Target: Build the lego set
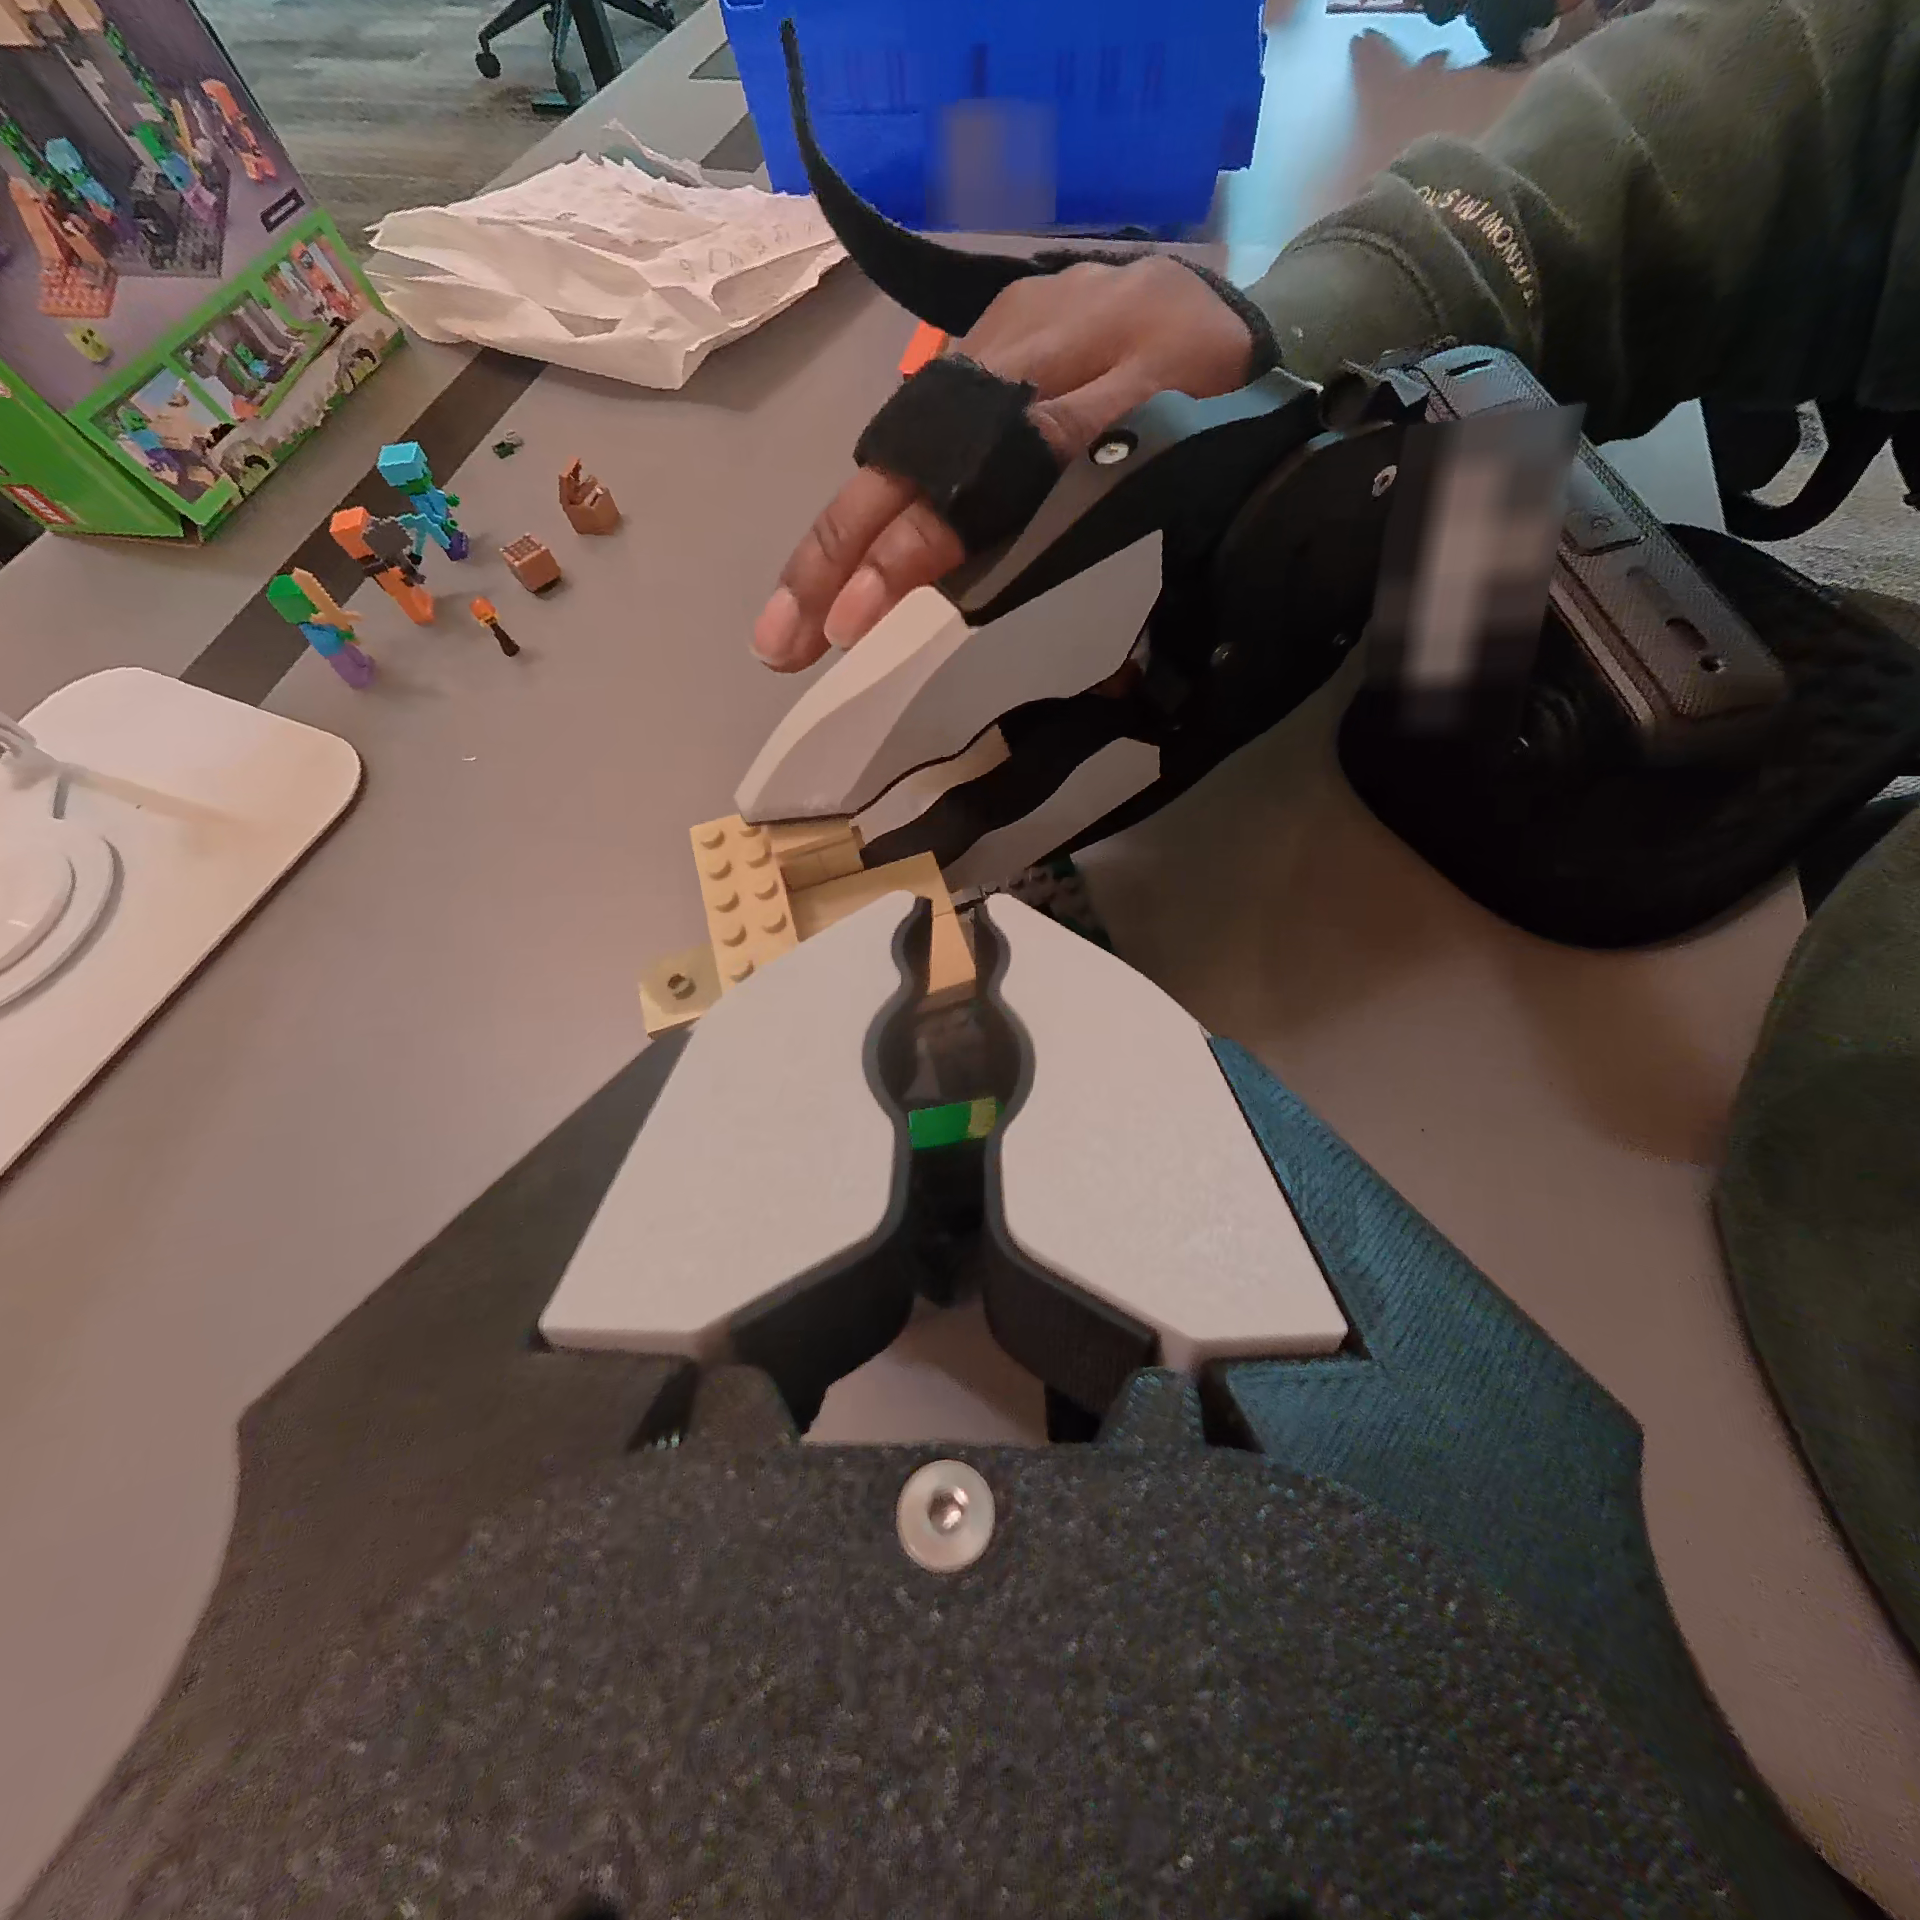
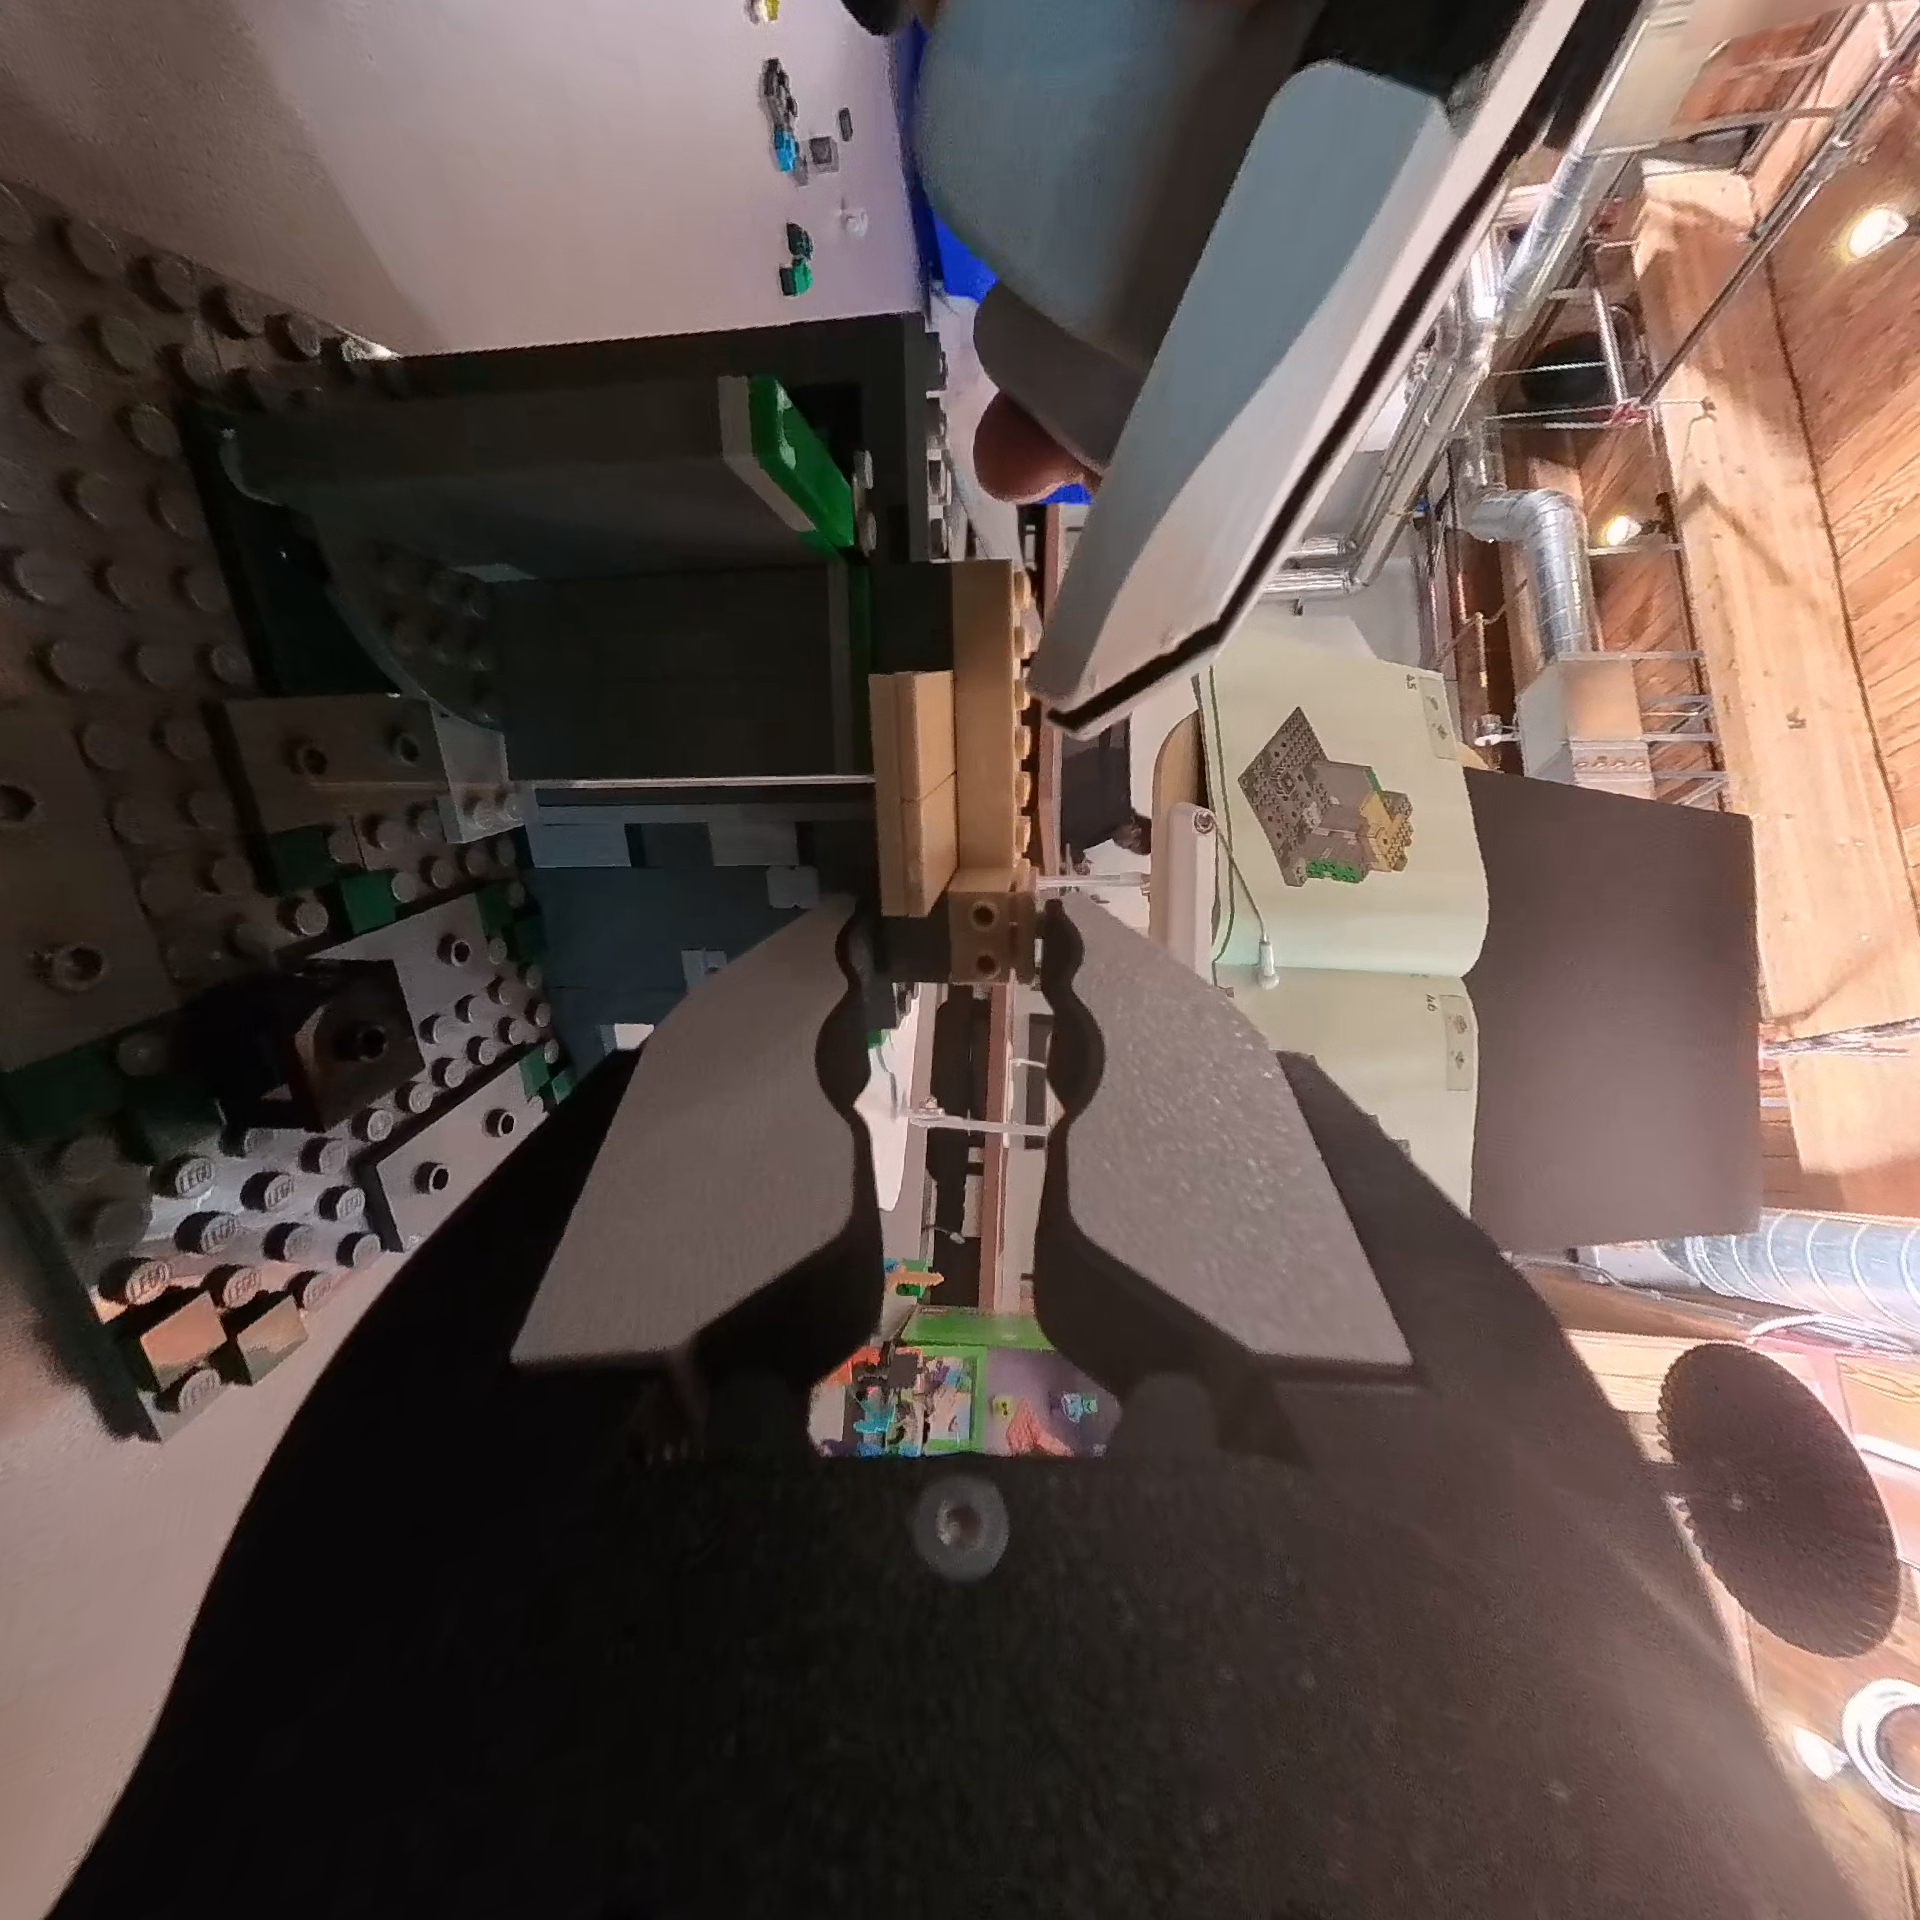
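Note:
A tan studded plate (image 1: 743, 883) tops the dark grey and green Lego build (image 2: 644, 665), which stands on grey baseplates (image 2: 94, 499). My right gripper (image 2: 961, 925) is shut on a small tan brick with two holes (image 2: 982, 925) at the end of that plate. In the left wrist view the right gripper (image 1: 800, 816) comes in from the right in a person's hand (image 1: 935, 468). My left gripper (image 1: 951, 906) is shut, with its tips on the tan plate's studs. It also shows in the right wrist view (image 2: 1044, 696). My left fingers hide most of the build.
On the grey table stand a Lego box (image 1: 156, 260), a white paper bag (image 1: 603, 270), a blue bin (image 1: 987, 104), three minifigures (image 1: 395, 561), small brown pieces (image 1: 587, 499) and a white pad (image 1: 156, 831). An open instruction booklet (image 2: 1340, 810) stands behind the build. Spacing between my two grippers at the tips: around 5 cm.

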